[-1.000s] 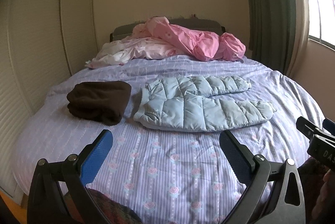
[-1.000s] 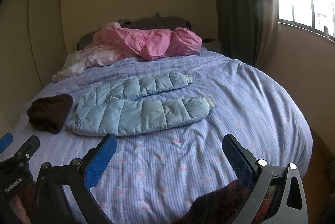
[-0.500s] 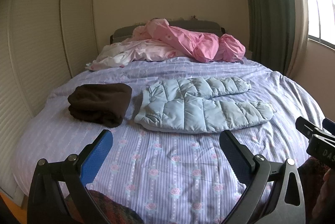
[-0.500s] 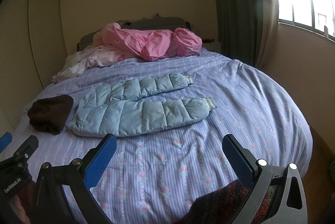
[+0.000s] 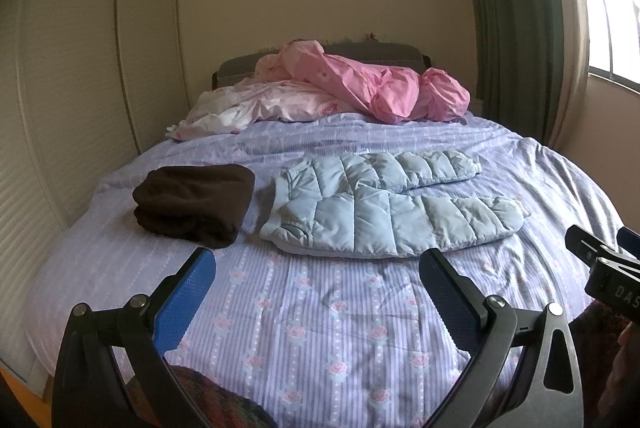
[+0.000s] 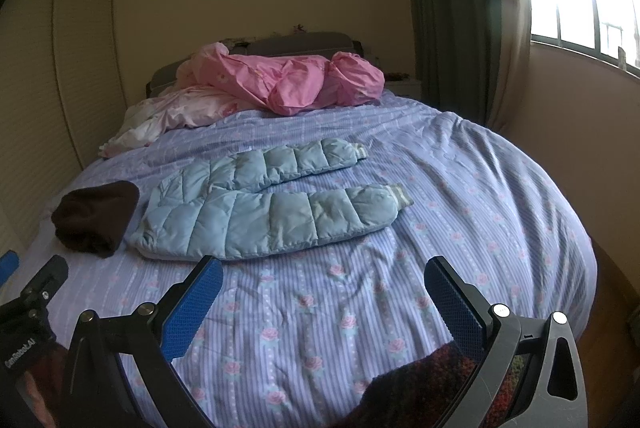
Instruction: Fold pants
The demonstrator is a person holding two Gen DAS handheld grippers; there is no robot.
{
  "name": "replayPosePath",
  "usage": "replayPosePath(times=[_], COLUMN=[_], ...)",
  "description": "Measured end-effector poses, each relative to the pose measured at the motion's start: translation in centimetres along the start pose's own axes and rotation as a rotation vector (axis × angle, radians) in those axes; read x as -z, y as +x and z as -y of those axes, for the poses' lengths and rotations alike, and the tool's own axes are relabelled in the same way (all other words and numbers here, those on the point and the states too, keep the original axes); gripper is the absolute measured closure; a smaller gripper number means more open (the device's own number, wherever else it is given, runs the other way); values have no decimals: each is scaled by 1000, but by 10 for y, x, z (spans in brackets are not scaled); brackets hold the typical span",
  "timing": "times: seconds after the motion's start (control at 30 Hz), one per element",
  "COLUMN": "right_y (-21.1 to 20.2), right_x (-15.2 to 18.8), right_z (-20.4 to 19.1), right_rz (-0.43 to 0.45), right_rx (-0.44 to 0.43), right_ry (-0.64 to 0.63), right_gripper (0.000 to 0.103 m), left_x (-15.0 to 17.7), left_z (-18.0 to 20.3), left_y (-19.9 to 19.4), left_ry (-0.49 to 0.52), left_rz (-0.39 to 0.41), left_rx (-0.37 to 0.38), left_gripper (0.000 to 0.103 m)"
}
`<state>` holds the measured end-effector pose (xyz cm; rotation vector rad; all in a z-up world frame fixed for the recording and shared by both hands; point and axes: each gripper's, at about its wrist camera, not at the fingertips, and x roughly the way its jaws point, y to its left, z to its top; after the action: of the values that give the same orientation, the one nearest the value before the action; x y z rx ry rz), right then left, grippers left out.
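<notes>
Light blue quilted pants (image 5: 384, 208) lie flat across the middle of the bed, waist to the left, both legs pointing right; they also show in the right wrist view (image 6: 264, 212). My left gripper (image 5: 316, 284) is open and empty, held above the bed's near part, short of the waist. My right gripper (image 6: 320, 288) is open and empty, held just short of the near leg. The right gripper's tip shows at the right edge of the left wrist view (image 5: 600, 260). The left gripper shows at the lower left of the right wrist view (image 6: 36, 292).
A folded dark brown garment (image 5: 192, 204) lies left of the pants. The bed has a lilac striped floral cover (image 5: 320, 328). Pink bedding (image 5: 372, 88) is piled at the headboard. A closet wall stands at the left, a green curtain (image 5: 512, 20) and window at the right.
Both grippers have drifted slightly; the pants sit a little lower in both views. Nothing on the bed has moved.
</notes>
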<state>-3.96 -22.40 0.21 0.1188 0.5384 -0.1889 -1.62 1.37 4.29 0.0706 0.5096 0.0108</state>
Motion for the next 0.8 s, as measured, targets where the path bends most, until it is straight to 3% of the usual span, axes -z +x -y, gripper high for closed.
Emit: replayPosePath(times=[0.8], right_y=[0], right_x=[0], right_z=[1], right_rz=[-4], right_rx=[-5], right_ry=[0], right_gripper=[1], left_x=[4], left_z=[0], left_y=[2], left_ry=[4], left_rz=[1], left_rx=[-4], left_gripper=[0])
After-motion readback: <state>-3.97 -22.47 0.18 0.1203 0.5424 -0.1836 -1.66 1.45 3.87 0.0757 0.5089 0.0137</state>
